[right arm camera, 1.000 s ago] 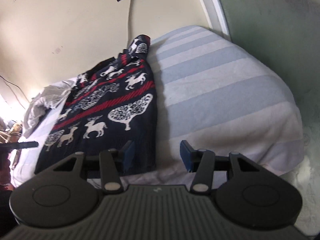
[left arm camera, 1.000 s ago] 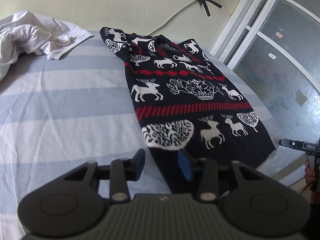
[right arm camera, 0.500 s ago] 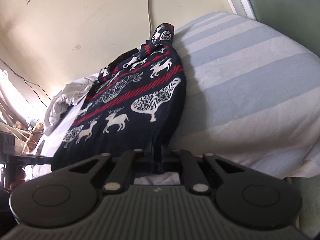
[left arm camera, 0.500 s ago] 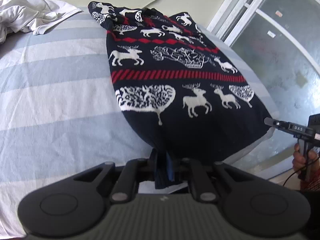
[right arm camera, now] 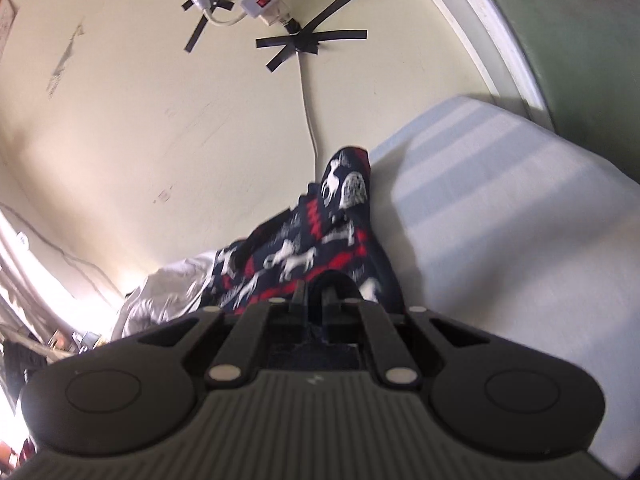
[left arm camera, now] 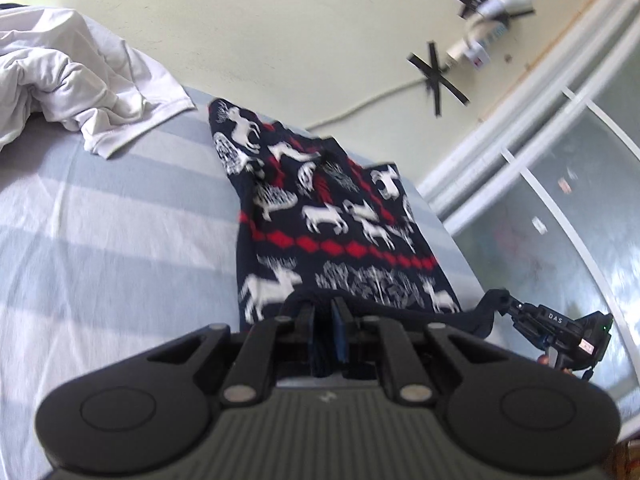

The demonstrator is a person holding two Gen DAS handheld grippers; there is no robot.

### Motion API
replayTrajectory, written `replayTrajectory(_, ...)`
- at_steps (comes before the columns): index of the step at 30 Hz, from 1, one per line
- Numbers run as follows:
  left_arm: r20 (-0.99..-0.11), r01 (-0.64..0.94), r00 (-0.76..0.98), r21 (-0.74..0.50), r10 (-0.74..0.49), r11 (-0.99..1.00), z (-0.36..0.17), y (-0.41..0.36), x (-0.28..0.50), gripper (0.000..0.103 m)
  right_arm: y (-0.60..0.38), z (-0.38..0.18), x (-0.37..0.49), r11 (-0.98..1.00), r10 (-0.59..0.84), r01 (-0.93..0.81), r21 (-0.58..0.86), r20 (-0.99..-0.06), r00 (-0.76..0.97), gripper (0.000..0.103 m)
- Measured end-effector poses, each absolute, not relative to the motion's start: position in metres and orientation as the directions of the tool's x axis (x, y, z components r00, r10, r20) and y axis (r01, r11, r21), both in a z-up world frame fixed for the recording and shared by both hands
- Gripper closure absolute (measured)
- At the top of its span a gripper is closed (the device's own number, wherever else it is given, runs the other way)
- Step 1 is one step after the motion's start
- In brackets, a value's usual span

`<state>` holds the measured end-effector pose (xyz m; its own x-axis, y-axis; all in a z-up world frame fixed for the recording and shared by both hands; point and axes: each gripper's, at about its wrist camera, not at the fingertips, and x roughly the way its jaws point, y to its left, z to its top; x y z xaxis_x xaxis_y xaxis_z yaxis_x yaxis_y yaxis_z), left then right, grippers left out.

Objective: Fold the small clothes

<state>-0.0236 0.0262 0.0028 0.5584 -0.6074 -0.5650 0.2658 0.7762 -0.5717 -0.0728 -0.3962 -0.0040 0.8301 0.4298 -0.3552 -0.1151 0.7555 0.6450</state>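
Observation:
A navy sweater (left arm camera: 328, 224) with white reindeer and red bands lies lengthwise on the striped bed. My left gripper (left arm camera: 326, 312) is shut on the left corner of its hem, lifted off the bed. My right gripper (right arm camera: 316, 300) is shut on the other hem corner; it also shows at the right of the left wrist view (left arm camera: 556, 328). The lifted hem hides the sweater's lower half. In the right wrist view the sweater (right arm camera: 320, 248) runs away toward the wall.
The bed has a blue-and-white striped sheet (left arm camera: 100, 240). A crumpled white garment (left arm camera: 72, 80) lies at the far left of the bed. A cream wall with a taped power strip (right arm camera: 260, 0) stands behind. A glass door (left arm camera: 560, 208) is to the right.
Both grippers, open beside the hem one second ago, closed on it and have now raised the hem up and forward over the sweater toward the wall.

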Motion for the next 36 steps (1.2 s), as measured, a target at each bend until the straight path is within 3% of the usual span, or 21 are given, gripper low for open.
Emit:
replayTrajectory(5, -0.587, 0.199, 0.627, -0.515, -0.513, 0.834, -0.001, 0.014, 0.038, 0.093, -0.373, 0.007, 0.016, 0.822, 0.355, -0.087, 0.563, -0.386, 0.852, 0.094)
replayTrajectory(6, -0.602, 0.173, 0.632, -0.503, -0.487, 0.847, -0.005, 0.011, 0.048, 0.09, -0.366, 0.006, 0.032, 0.84, 0.325, -0.066, 0.539, -0.402, 0.856, 0.09)
replayTrajectory(8, -0.638, 0.105, 0.631, -0.494, -0.442, 0.863, -0.014, 0.011, 0.059, 0.081, -0.358, 0.0, 0.052, 0.875, 0.266, -0.024, 0.484, -0.439, 0.858, 0.075)
replayTrajectory(9, -0.633, 0.098, 0.632, -0.506, -0.446, 0.857, -0.017, 0.012, 0.059, 0.069, -0.355, -0.004, 0.056, 0.887, 0.246, -0.006, 0.461, -0.462, 0.852, 0.056)
replayTrajectory(10, -0.614, 0.111, 0.639, -0.522, -0.464, 0.845, -0.019, 0.015, 0.055, 0.056, -0.354, -0.007, 0.054, 0.89, 0.236, 0.002, 0.456, -0.465, 0.853, 0.054)
replayTrajectory(14, -0.589, 0.151, 0.663, -0.5, -0.462, 0.853, -0.02, 0.018, 0.043, 0.051, -0.347, -0.013, 0.027, 0.87, 0.285, -0.062, 0.489, -0.396, 0.873, 0.054)
replayTrajectory(17, -0.607, 0.166, 0.656, -0.464, -0.448, 0.87, -0.023, 0.007, 0.046, 0.051, -0.334, -0.021, 0.016, 0.893, 0.265, -0.058, 0.446, -0.418, 0.869, 0.054)
replayTrajectory(20, -0.659, 0.159, 0.646, -0.379, -0.386, 0.912, -0.033, -0.006, 0.051, 0.051, -0.329, -0.038, 0.016, 0.951, 0.119, 0.05, 0.304, -0.514, 0.849, 0.068)
replayTrajectory(21, -0.681, 0.149, 0.643, -0.336, -0.349, 0.93, -0.038, -0.01, 0.051, 0.054, -0.33, -0.04, 0.013, 0.962, 0.082, 0.069, 0.266, -0.518, 0.852, 0.082)
replayTrajectory(25, -0.684, 0.168, 0.681, -0.204, -0.263, 0.965, -0.052, -0.021, 0.043, 0.053, -0.336, -0.037, 0.008, 0.967, 0.075, 0.066, 0.246, -0.525, 0.848, 0.091)
replayTrajectory(27, -0.676, 0.178, 0.699, -0.151, -0.233, 0.972, -0.054, -0.027, 0.039, 0.053, -0.333, -0.029, 0.009, 0.974, 0.062, 0.059, 0.219, -0.508, 0.859, 0.09)
replayTrajectory(29, -0.665, 0.181, 0.718, -0.107, -0.206, 0.978, -0.056, -0.034, 0.035, 0.052, -0.33, -0.021, 0.018, 0.978, 0.047, 0.059, 0.198, -0.49, 0.87, 0.081)
replayTrajectory(31, -0.645, 0.178, 0.74, -0.083, -0.188, 0.981, -0.058, -0.038, 0.032, 0.049, -0.329, -0.016, 0.032, 0.978, 0.062, 0.044, 0.203, -0.489, 0.87, 0.041)
replayTrajectory(32, -0.634, 0.177, 0.752, -0.073, -0.183, 0.981, -0.059, -0.039, 0.031, 0.048, -0.327, -0.016, 0.04, 0.98, 0.066, 0.036, 0.195, -0.492, 0.868, 0.036)
replayTrajectory(33, -0.623, 0.175, 0.762, -0.064, -0.177, 0.982, -0.061, -0.04, 0.03, 0.045, -0.324, -0.018, 0.051, 0.984, 0.072, 0.023, 0.178, -0.514, 0.855, 0.036)
replayTrajectory(34, -0.622, 0.174, 0.763, -0.065, -0.177, 0.983, -0.061, -0.039, 0.03, 0.045, -0.321, -0.022, 0.06, 0.986, 0.082, 0.011, 0.167, -0.541, 0.837, 0.042)
replayTrajectory(35, -0.622, 0.175, 0.762, -0.07, -0.18, 0.982, -0.061, -0.038, 0.03, 0.045, -0.318, -0.026, 0.066, 0.986, 0.105, -0.012, 0.168, -0.562, 0.821, 0.056)
replayTrajectory(36, -0.621, 0.176, 0.762, -0.073, -0.183, 0.982, -0.061, -0.038, 0.03, 0.045, -0.315, -0.029, 0.069, 0.986, 0.119, -0.029, 0.164, -0.57, 0.813, 0.084)
